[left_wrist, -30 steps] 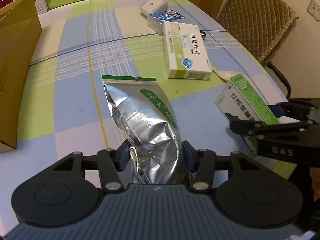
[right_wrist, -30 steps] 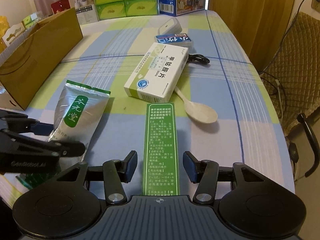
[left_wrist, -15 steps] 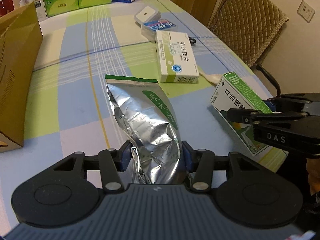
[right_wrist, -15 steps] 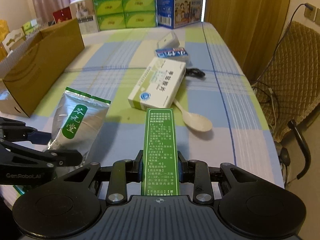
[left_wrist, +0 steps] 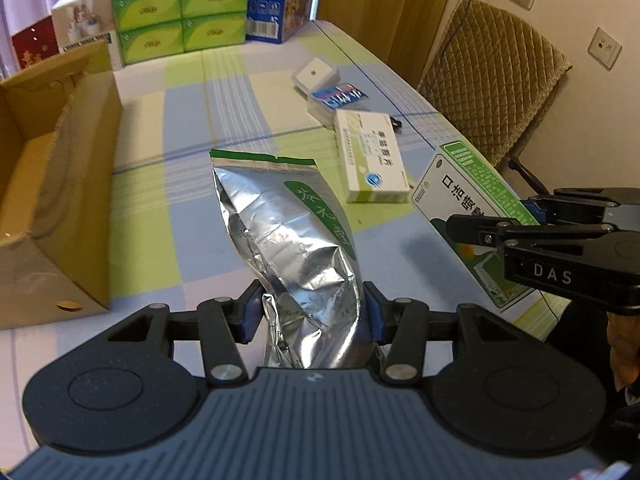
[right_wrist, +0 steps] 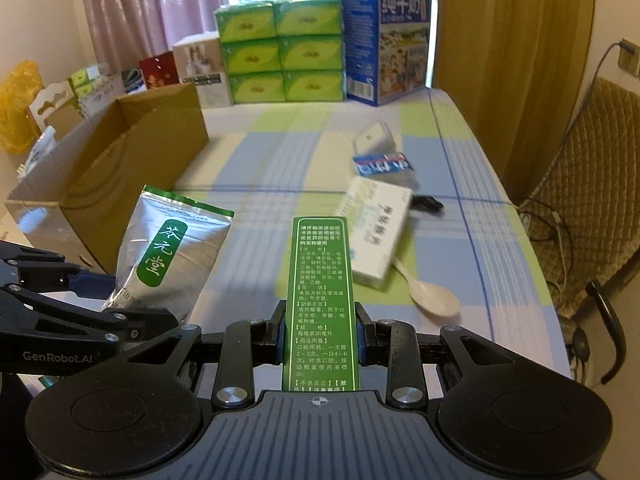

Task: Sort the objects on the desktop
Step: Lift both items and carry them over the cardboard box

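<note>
Clamping a silver foil pouch [left_wrist: 288, 240] at its lower end, the left gripper [left_wrist: 311, 312] holds it clear of the checked table [left_wrist: 160, 208], its blue pads pressed into the crumpled foil. The right gripper [right_wrist: 320, 334] has its fingers closed on the narrow sides of a green medicine box [right_wrist: 322, 300], also lifted off the table.

The left wrist view shows the box's white front face; the right wrist view shows only its green text panel. Only the right wrist view shows a white spoon [right_wrist: 430, 296] near the table's right edge, touching a white medicine box [right_wrist: 376, 232].

An open cardboard box [right_wrist: 120, 176] stands along the table's left edge; I cannot tell what is inside. Green tissue packs [right_wrist: 280, 52] and a blue carton [right_wrist: 386, 40] line the far edge.
</note>
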`<state>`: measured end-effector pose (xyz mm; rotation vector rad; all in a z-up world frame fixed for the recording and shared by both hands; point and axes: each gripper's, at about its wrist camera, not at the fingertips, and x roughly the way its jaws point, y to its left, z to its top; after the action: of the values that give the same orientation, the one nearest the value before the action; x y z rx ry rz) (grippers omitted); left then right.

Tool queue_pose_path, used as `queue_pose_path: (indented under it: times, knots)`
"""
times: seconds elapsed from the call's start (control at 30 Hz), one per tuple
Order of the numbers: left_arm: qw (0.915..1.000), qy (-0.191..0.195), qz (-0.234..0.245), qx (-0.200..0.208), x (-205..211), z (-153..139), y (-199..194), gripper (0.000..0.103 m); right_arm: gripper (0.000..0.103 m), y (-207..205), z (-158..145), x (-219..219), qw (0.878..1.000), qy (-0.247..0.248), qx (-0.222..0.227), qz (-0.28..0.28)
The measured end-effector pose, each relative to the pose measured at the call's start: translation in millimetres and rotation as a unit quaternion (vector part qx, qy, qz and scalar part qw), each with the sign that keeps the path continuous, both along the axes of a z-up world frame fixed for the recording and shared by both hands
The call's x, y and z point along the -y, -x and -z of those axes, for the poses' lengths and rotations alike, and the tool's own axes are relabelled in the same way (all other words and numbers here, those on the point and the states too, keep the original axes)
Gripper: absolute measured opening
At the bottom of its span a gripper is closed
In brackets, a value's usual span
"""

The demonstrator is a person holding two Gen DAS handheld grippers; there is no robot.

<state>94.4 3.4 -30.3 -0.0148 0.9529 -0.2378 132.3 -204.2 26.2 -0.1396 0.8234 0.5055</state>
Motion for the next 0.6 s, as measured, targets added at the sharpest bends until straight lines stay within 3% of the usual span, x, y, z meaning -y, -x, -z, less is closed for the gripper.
queue_pose_path:
  times: [0.6]
  knots:
    - [0.9991, -0.024, -0.003, 0.036, -58, -55, 21, 0.045, 0.028, 18, -35, -70, 0.999, -0.019, 0.027, -0.039]
